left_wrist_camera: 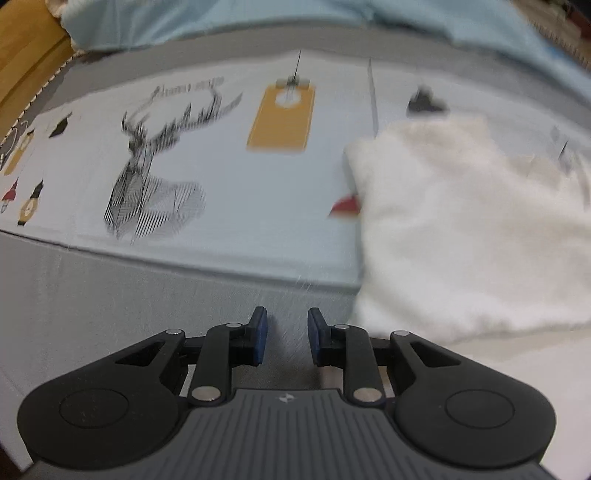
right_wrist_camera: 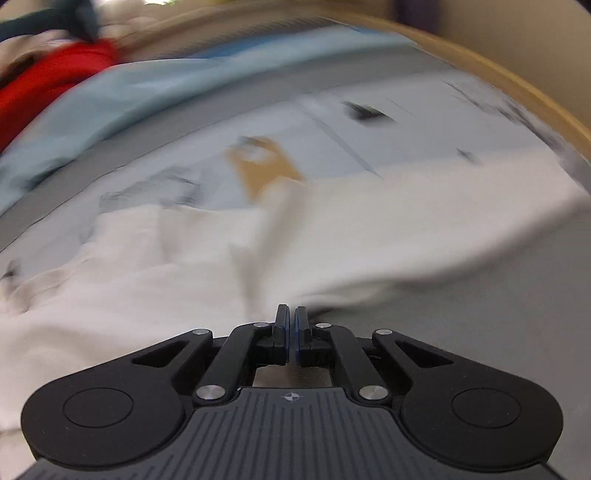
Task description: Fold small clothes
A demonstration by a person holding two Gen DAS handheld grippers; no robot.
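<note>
White garment (right_wrist_camera: 332,236) lies just ahead of the closed right claw (right_wrist_camera: 290,314) and beside the part-open, empty left claw (left_wrist_camera: 287,325); better pinch both near corners evenly.

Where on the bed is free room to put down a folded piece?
Free: the printed sheet left of the white garment, around the deer print and yellow tag print. Crowded: the side under the garment, and the far edge with the light blue blanket.
</note>
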